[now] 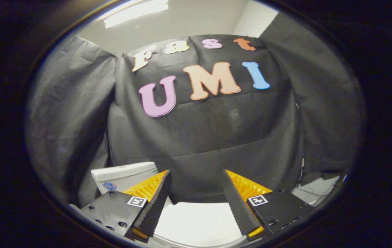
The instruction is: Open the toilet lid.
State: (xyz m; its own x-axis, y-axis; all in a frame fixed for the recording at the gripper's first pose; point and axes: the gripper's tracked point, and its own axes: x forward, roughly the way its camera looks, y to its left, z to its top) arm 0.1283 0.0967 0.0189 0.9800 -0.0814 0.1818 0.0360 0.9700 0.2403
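My gripper stands open, with a wide gap and nothing held between its fingers. Just beyond the left finger rises the white toilet tank, against the booth's black cloth wall. Below the gap between the fingers lies a white curved surface, most likely the toilet lid, lying flat; its edges are hidden by the fingers.
Black cloth hangs close behind the tank and wraps both sides. A pale patch of floor or wall shows past the right finger, under the cloth's hem. A ceiling light glows overhead.
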